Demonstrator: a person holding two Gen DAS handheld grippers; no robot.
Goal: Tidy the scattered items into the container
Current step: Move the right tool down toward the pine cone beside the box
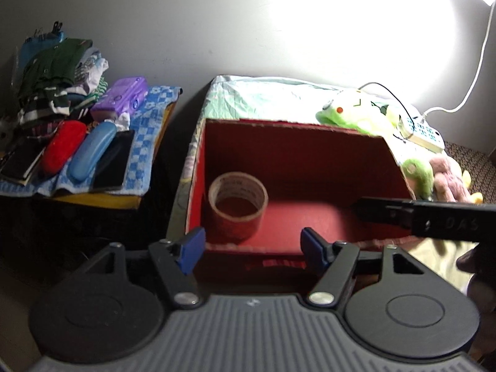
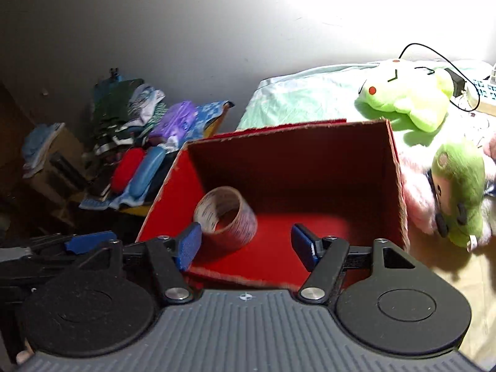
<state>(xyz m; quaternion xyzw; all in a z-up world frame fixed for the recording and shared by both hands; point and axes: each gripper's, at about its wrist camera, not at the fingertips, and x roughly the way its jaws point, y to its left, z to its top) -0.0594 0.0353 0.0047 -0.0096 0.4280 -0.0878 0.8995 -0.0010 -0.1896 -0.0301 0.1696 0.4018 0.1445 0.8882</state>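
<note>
Lying tilted in the red box [image 2: 393, 167], the tape roll [image 2: 225, 217] opens up-left.

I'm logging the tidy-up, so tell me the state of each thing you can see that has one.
Red box: open at the top, upright.
Roll of tape: inside the box, near its left wall.
Left gripper: open, empty.
Right gripper: open, empty.
Blue glasses case: shut, outside the box.
Red glasses case: shut, outside the box.

Harsh glare blown out upper right on wall [image 1: 356, 15]; left side dim; fisheye edges bent, slight blur.
</note>
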